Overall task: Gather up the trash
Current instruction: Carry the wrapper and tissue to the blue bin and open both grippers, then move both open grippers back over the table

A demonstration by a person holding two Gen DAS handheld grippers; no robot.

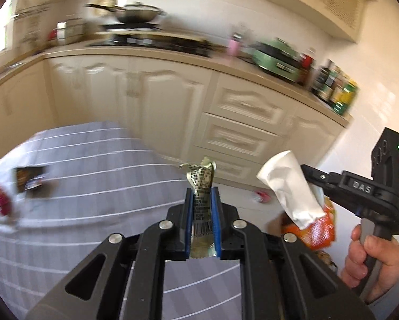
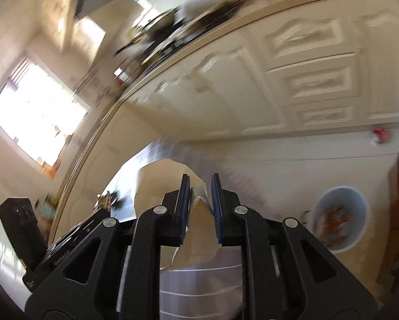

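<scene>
My left gripper (image 1: pixel 202 202) has its jaws clamped on a crumpled gold wrapper (image 1: pixel 201 184) above the striped grey cloth (image 1: pixel 98 160). To its right, my right gripper (image 1: pixel 310 177) grips a white tissue (image 1: pixel 287 186), my hand (image 1: pixel 370 261) around the handle.

You stand in a home kitchen: cream panelled cabinets (image 1: pixel 156 106) and drawers (image 1: pixel 242 130) run under a beige tabletop (image 1: pixel 226 65) bearing a wok (image 1: pixel 138 13) on a hob (image 1: pixel 148 41), a green appliance (image 1: pixel 276 58) and bottles and jars (image 1: pixel 335 88), with a sunlit window (image 2: pixel 36 112) far left.
</scene>
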